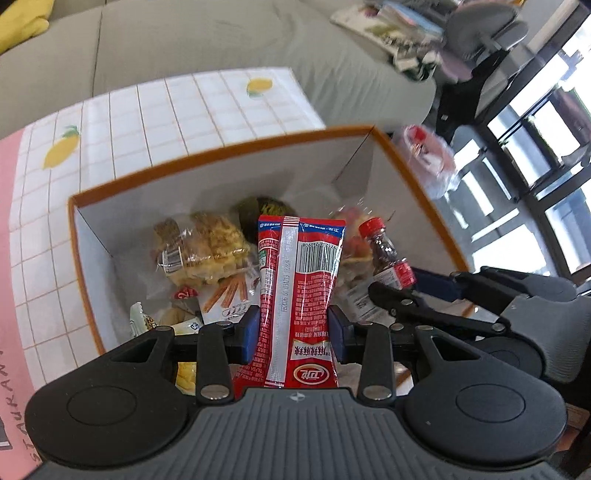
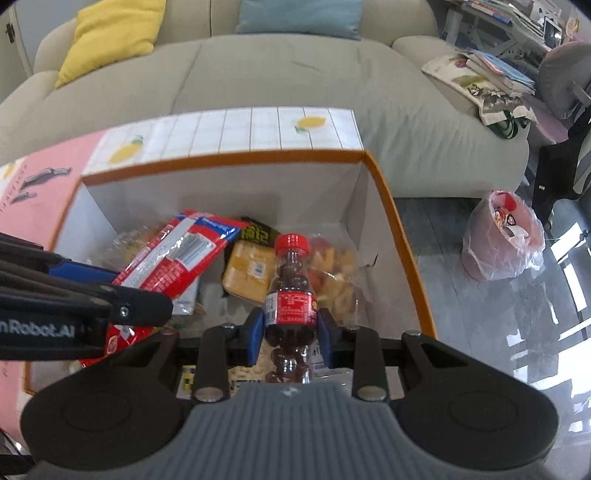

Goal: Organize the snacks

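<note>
My left gripper (image 1: 293, 328) is shut on a red snack packet (image 1: 299, 291) and holds it over an orange-rimmed white box (image 1: 218, 157). My right gripper (image 2: 290, 328) is shut on a small red-capped bottle of dark candies (image 2: 290, 284), also over the box (image 2: 402, 243). The bottle shows in the left wrist view (image 1: 384, 251), and the packet in the right wrist view (image 2: 173, 258). Inside the box lie a clear bag of pastries (image 1: 203, 251), a yellow packet (image 2: 247, 273), a bag of orange snacks (image 2: 336, 273) and other small packets.
The box stands on a table with a lemon-print grid cloth (image 1: 155, 118) and a pink mat (image 2: 33, 195). A grey sofa (image 2: 277, 74) with a yellow cushion (image 2: 110, 33) is behind. A bagged bin (image 2: 502, 236) stands on the floor to the right.
</note>
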`<move>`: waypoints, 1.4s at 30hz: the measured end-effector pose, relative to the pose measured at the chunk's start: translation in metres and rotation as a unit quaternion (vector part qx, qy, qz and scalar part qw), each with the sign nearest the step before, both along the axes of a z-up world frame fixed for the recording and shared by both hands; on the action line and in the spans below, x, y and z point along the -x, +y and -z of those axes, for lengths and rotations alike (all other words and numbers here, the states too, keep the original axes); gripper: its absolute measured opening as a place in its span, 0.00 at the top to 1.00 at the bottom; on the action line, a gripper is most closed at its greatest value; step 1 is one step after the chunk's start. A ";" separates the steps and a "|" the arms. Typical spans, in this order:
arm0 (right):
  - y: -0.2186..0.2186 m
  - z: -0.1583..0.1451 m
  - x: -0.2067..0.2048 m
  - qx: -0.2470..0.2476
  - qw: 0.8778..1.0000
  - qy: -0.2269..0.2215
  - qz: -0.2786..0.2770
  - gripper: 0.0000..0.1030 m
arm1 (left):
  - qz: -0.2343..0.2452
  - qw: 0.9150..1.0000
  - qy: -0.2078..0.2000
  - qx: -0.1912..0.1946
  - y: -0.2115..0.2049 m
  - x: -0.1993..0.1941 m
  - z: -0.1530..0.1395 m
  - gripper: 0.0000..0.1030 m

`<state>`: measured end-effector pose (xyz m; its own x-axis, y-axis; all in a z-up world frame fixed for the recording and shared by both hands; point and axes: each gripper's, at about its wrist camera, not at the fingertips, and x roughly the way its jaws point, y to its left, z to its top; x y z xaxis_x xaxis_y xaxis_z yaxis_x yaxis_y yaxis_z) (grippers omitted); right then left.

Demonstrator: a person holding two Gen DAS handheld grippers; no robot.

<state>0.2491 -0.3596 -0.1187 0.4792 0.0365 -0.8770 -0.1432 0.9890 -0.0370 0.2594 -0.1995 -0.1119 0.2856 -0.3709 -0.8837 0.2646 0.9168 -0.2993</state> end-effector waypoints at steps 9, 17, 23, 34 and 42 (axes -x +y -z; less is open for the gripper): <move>0.007 0.026 -0.011 0.011 0.999 0.038 0.001 0.72 | 0.003 0.999 0.028 -0.037 -0.005 -0.010 0.020 0.56; 0.012 0.016 -0.007 0.028 0.999 0.035 -0.004 0.58 | -0.014 0.999 0.022 -0.034 0.001 -0.009 0.006 0.32; 0.017 -0.015 0.001 0.032 0.999 0.015 0.002 0.42 | -0.018 1.000 -0.013 -0.008 0.017 -0.001 -0.031 0.22; 0.043 -0.101 0.043 -0.030 0.996 -0.082 0.029 0.24 | -0.030 0.987 -0.154 0.021 0.064 0.052 -0.125 0.22; 0.074 -0.153 0.097 -0.098 0.981 -0.161 0.038 0.13 | -0.066 0.963 -0.261 0.007 0.108 0.107 -0.172 0.21</move>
